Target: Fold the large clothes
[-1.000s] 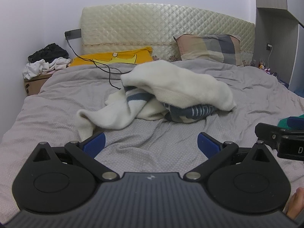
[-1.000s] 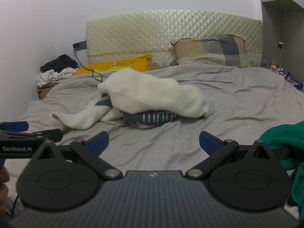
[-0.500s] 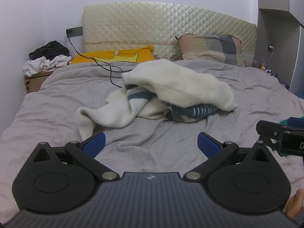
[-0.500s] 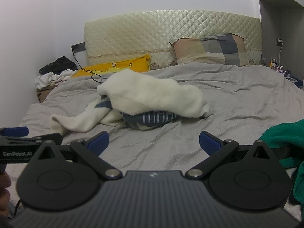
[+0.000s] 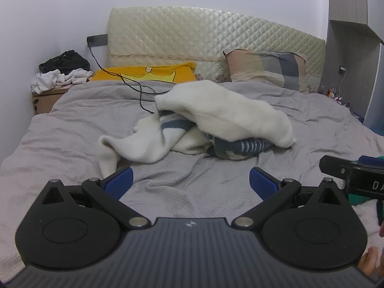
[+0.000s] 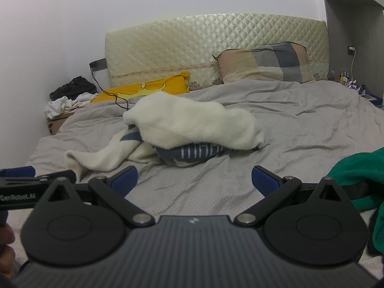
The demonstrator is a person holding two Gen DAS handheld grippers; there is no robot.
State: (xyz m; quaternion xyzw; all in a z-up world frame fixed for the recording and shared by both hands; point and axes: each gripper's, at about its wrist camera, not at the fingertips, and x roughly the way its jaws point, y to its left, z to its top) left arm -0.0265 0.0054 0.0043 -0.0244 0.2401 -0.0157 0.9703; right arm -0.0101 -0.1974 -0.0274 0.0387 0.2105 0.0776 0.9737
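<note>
Right now both pairs of tongs hover low over the foot of the bed, spread wide with nothing between their blue pads. The left tongs (image 5: 190, 180) have bare grey bedspread (image 5: 72, 129) ahead of them, and the right tongs (image 6: 194, 178) sit just beside them, to their right; each shows at the edge of the other's view.

Beyond the tongs, near the middle of the bed, lies the cream sweater (image 5: 225, 117), crumpled in a heap. Its long axis runs roughly across the bed, from left edge toward right edge. One cream sleeve (image 5: 129, 147) trails out toward the left edge and the foot. Navy-striped fabric (image 5: 249, 146) peeks from under the fluffy upper fold.

A green garment (image 6: 357, 175) is bunched at the right edge, just beside the right tongs. At the head end rest a yellow pillow (image 5: 148, 74) and a plaid pillow (image 5: 266, 69) against the quilted headboard (image 5: 192, 38). A black cable (image 5: 134, 88) crosses the bedspread. Clothes are piled on a cardboard box (image 5: 45, 98) by the left wall.
</note>
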